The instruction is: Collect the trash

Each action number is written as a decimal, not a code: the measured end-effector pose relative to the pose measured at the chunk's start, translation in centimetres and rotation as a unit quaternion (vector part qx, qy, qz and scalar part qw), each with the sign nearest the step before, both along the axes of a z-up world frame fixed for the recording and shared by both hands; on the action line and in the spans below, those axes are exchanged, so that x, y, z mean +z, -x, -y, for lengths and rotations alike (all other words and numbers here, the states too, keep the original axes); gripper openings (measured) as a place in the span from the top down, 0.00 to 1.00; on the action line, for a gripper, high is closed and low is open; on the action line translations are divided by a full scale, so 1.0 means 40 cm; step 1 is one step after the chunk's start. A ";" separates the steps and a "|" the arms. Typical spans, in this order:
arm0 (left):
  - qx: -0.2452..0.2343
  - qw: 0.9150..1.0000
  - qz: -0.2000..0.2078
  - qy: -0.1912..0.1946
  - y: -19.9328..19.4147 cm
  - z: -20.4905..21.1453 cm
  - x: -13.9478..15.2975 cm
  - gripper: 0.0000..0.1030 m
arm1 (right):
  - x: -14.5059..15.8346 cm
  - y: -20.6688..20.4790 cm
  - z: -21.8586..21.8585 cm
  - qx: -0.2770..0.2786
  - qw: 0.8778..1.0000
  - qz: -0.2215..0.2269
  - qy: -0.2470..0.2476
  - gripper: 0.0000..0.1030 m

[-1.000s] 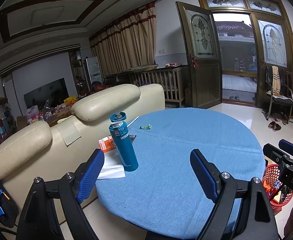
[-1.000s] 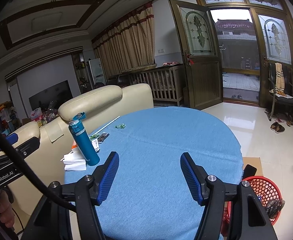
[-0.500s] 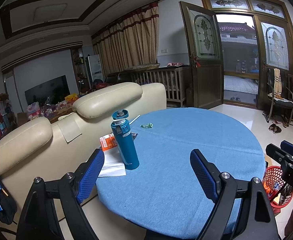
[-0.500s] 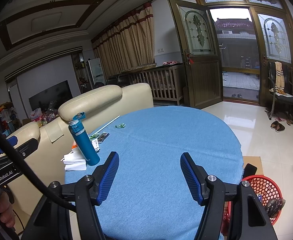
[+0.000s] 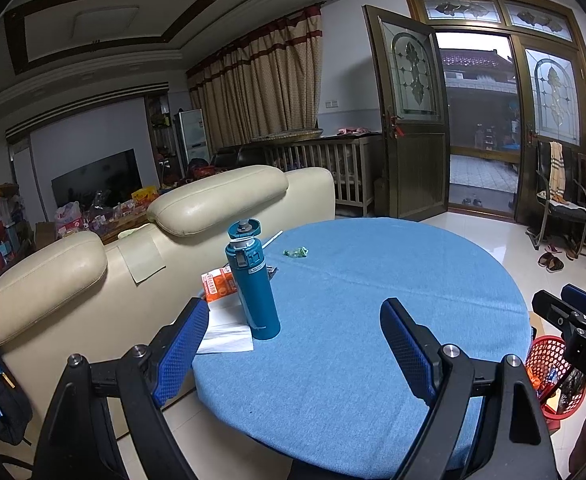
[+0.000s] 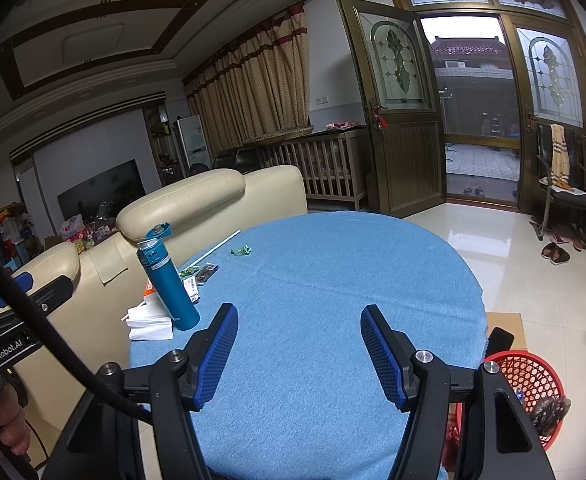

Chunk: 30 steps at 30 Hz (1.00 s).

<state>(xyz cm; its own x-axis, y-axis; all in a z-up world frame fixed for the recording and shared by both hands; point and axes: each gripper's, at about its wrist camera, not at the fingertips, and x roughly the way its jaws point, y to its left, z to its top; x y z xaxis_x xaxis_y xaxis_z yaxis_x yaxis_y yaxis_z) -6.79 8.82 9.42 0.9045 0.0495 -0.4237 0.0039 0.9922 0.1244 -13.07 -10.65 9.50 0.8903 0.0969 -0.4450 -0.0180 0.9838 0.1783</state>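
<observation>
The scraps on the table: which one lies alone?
The green wrapper lies alone on bare cloth; the orange packet and white tissue crowd the blue bottle.

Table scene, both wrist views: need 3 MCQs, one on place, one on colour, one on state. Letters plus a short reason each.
1. Where is the red basket?
A. on the table
B. on the floor beside the table
C. on the sofa

2. What colour is the crumpled wrapper far across the table?
A. green
B. red
C. white

3. How is the lid of the teal bottle?
A. flipped open
B. closed
C. lying on the table

Key: 1 B, it stands on the tiles below the table's edge. 2 A, it shows green on the blue cloth. 3 A, the cap stands hinged up above the spout. Left claw and right claw are both open and empty.
</observation>
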 end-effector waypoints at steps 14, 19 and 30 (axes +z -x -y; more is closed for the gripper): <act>0.004 1.000 -0.002 0.003 0.005 -0.006 -0.007 0.15 | -0.003 -0.002 -0.006 0.001 1.000 -0.003 0.001 0.34; 0.004 1.000 -0.002 0.004 0.004 -0.008 -0.008 0.15 | -0.003 -0.002 -0.007 0.002 1.000 -0.004 0.002 0.34; 0.006 1.000 -0.002 0.004 0.003 -0.014 -0.013 0.15 | -0.010 -0.005 -0.014 0.003 1.000 -0.005 0.001 0.34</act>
